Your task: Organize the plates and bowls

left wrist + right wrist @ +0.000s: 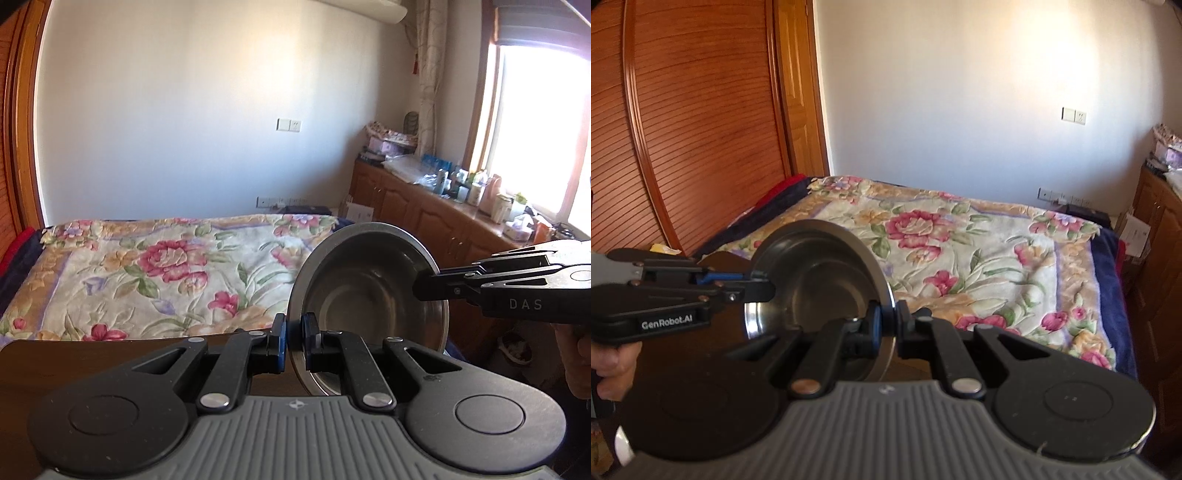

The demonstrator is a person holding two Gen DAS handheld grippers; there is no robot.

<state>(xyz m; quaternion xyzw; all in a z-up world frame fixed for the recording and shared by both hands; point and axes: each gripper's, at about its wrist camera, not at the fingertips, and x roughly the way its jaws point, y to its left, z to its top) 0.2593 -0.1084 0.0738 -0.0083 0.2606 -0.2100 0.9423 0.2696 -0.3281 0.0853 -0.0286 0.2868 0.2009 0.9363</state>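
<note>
Two grippers pinching one steel bowl over a dark table

The right gripper is clamping the near rim of the tilted steel bowl, while the left gripper, gripped by a hand, is biting the far-left rim. A floral bedspread is lying beyond, beside wooden wardrobe doors.

We see a metal bowl, brushed grey inside with a polished, mirror-bright rim. The left gripper is matt black plastic with blue pads, its base ribbed grey rubber; the right gripper looks the same. At the bottom left of the left view lies a glossy dark wood table. The bedspread is quilted floral cloth. The wardrobe door, upper left, is varnished slatted wood.
</note>
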